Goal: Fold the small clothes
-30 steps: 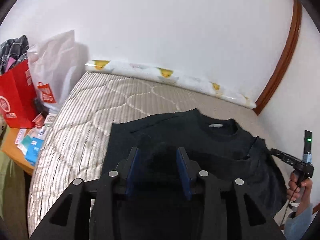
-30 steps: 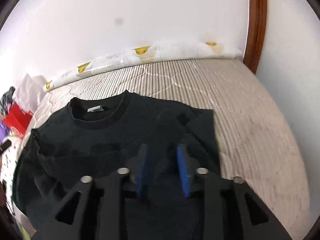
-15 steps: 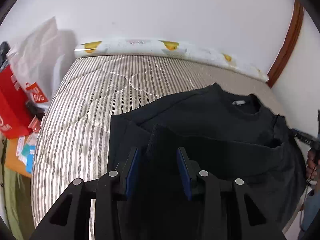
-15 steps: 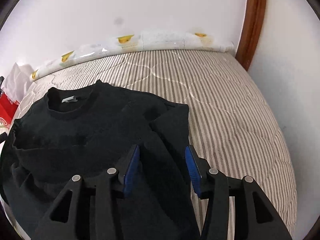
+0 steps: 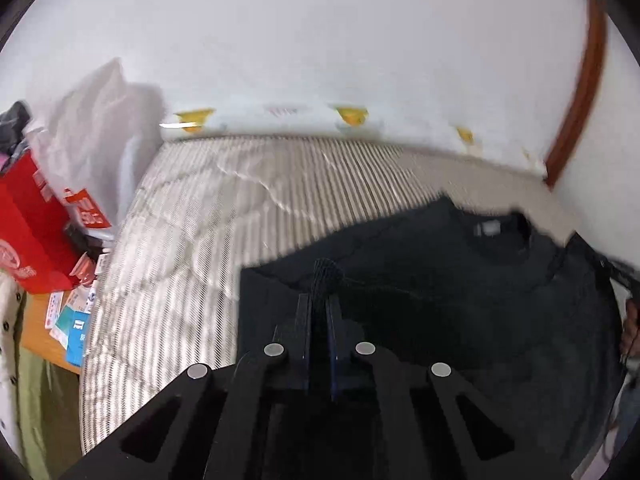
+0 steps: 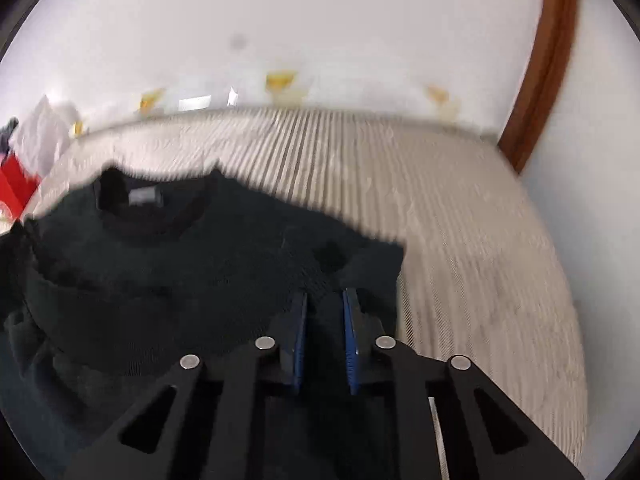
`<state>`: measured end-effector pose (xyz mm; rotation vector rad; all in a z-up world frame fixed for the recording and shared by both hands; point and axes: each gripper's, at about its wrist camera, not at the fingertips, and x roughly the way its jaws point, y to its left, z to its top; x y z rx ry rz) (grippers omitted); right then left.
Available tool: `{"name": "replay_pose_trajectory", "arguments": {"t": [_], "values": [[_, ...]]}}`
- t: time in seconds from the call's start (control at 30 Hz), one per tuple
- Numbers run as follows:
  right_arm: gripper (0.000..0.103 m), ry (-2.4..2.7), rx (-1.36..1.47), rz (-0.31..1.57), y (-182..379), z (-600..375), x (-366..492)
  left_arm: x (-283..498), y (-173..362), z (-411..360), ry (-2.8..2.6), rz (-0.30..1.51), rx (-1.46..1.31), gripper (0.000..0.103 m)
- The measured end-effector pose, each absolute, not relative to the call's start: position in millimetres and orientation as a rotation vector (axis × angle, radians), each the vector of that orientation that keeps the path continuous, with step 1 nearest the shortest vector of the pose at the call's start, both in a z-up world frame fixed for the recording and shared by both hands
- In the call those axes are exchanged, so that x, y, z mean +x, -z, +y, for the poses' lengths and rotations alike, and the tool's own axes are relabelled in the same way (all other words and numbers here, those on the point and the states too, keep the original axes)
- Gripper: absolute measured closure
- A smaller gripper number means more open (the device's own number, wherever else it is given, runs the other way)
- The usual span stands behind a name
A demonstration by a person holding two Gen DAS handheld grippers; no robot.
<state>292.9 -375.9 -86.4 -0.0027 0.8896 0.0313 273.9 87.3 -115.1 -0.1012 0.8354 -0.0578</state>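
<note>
I see one black shirt [image 5: 460, 300] lying flat on the striped mattress [image 5: 248, 208], collar toward the wall. My left gripper [image 5: 318, 312] has just closed and pinches a ridge of cloth at the shirt's left edge. My right gripper [image 6: 325, 316] has just been closing too, with a sleeve fold between its pads. The shirt's long axis runs from me to the collar, so each gripper is nearest to its own side. I count two grippers, one shirt.
</note>
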Motion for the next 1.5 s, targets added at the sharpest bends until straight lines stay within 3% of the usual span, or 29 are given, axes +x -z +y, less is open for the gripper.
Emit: {"name": "replay_pose_trajectory", "arguments": {"t": [0.13,0.5,0.73,0.93,1.03,1.1,1.17,1.5], "values": [[0.088,-0.033,0.182,0.838,73,-402,298,288,120,88,0.019,0.837,-0.115,0.096],[0.088,0.017,0.179,0.965,126,-407,318,310,148,76,-0.010,0.913,-0.089,0.096],[0.079,0.028,0.132,0.965,106,-397,306,304,141,75,-0.024,0.912,-0.092,0.093],[0.064,-0.002,0.002,0.887,72,-353,282,288,127,71,-0.039,0.905,-0.078,0.089],[0.061,-0.017,-0.026,0.855,62,-330,272,274,116,71,-0.040,0.881,-0.087,0.074],[0.051,-0.018,-0.027,0.826,56,-317,263,265,110,70,-0.035,0.865,-0.090,0.063],[0.030,-0.014,-0.027,0.815,50,-306,254,253,103,70,-0.027,0.843,-0.095,0.060],[0.023,0.003,0.044,0.794,41,-283,209,193,91,77,0.021,0.793,-0.152,0.060]]}}
